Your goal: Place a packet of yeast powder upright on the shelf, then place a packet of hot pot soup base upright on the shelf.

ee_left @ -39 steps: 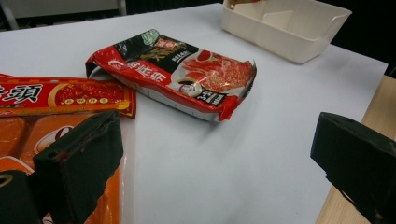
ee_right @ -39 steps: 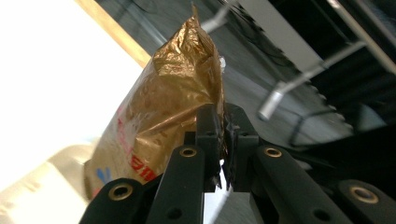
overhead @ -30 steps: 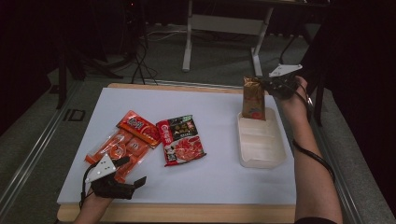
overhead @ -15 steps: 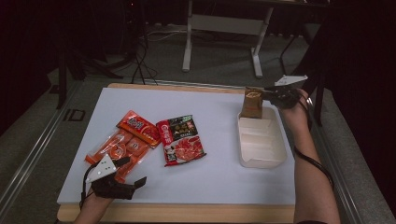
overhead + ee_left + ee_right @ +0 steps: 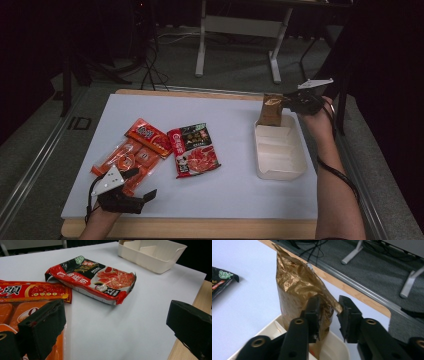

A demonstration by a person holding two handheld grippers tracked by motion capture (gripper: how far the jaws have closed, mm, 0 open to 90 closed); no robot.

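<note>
Gold foil bag (image 5: 297, 297) stands upright in the far compartment of the white divided tray (image 5: 280, 172), its base inside the wall. Right gripper (image 5: 328, 312) sits at its crumpled top corner, jaws slightly parted around the foil, no firm clamp visible; looks like a release. Left gripper (image 5: 112, 327) gapes wide, holding nothing, orange packet (image 5: 15, 312) beside its left jaw, red-black pouch (image 5: 93, 278) ahead.
</note>
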